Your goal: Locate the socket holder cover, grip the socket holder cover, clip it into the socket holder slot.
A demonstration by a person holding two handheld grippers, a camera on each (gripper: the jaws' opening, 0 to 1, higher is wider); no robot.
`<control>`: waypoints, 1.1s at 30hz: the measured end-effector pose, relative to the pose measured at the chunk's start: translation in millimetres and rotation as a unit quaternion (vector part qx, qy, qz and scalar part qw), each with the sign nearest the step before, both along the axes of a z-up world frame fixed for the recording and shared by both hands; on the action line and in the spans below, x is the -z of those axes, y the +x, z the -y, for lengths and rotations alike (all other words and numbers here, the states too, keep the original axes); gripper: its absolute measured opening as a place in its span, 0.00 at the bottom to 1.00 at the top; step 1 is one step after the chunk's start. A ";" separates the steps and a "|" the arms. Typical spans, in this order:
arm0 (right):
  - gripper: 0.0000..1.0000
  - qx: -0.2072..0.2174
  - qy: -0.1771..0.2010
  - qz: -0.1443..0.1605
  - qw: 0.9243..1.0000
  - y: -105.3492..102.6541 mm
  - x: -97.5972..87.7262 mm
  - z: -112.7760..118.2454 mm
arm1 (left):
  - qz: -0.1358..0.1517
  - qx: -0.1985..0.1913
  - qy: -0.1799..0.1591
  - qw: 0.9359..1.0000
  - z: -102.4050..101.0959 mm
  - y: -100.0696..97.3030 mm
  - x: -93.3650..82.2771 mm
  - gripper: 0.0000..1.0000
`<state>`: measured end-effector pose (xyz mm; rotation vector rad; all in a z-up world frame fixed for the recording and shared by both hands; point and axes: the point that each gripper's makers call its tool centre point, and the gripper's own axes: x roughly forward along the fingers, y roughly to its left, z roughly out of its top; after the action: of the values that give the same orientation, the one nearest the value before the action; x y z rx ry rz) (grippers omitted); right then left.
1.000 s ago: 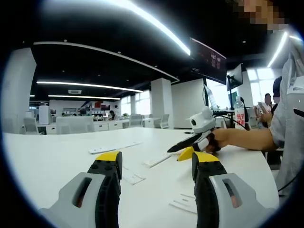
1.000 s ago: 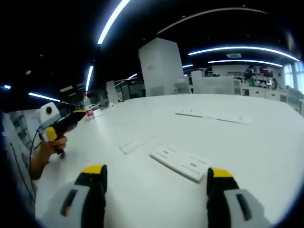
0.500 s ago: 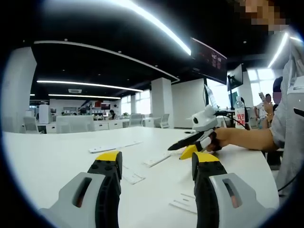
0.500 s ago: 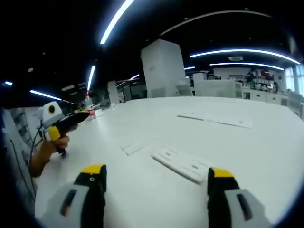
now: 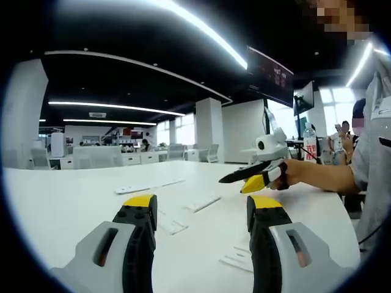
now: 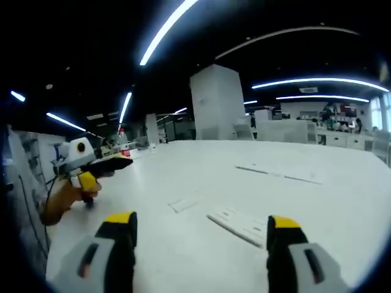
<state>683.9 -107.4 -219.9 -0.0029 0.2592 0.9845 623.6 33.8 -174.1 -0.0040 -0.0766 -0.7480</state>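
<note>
You have lifted the right gripper (image 6: 194, 227) off the white table (image 6: 183, 250) since a second ago, both tongs empty and parted, the flat white rectangular cover (image 6: 241, 224) just ahead, lengthwise across its jaws, nearer than the left gripper (image 5: 200, 210).

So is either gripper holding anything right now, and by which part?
Nothing is held. The left gripper and right gripper both stand open above the white table, jaws empty.
</note>
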 end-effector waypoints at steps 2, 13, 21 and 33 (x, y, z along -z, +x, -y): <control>0.88 0.000 -0.002 0.011 1.000 -2.9 -1.8 0.3 | 0.001 -0.002 0.001 1.000 -0.7 0.4 0.0 0.59; 0.88 0.008 0.010 0.039 0.999 -15.8 -19.4 7.6 | -0.002 -0.005 0.000 1.000 -2.6 2.6 1.6 0.59; 0.88 0.008 0.020 0.048 0.999 -20.3 -27.1 11.9 | -0.002 -0.005 -0.004 1.000 -2.2 2.5 1.1 0.59; 0.87 0.002 0.056 0.066 0.996 -30.8 -35.0 12.3 | -0.009 -0.003 -0.007 1.000 -1.4 2.9 4.2 0.59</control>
<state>653.1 -119.7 -184.8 0.0360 0.0827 0.9891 626.5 35.2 -178.3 -0.0235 -0.0653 -0.7407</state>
